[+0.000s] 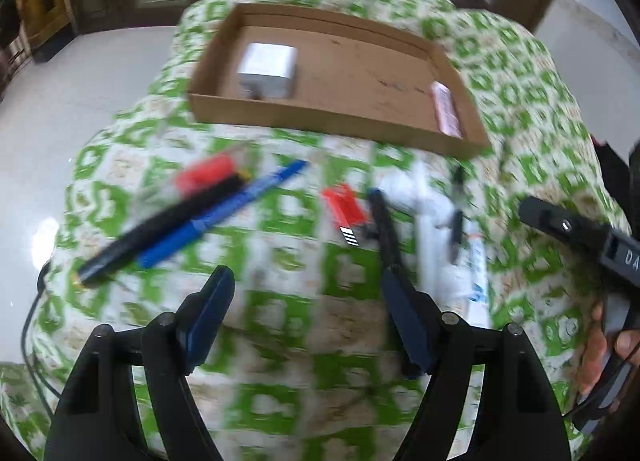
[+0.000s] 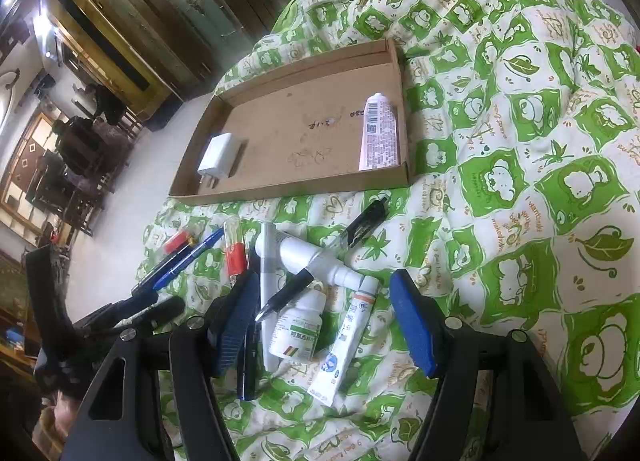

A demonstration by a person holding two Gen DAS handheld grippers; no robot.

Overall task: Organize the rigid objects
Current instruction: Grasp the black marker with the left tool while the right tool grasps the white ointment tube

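A shallow cardboard tray lies on the green-and-white quilt. It holds a white charger at its left end and a pink tube at its right end. Nearer me lies a loose pile: a black pen, a blue pen, a red item, a white bottle, an ointment tube and a white cylinder. My left gripper hovers open, empty. My right gripper is open above the bottle and tube, its pads clear of them.
The left wrist view is motion-blurred. The quilt is bumpy and slopes off to a pale floor on the left. Dark wooden cabinets stand behind. A hand holds the right tool at the right edge.
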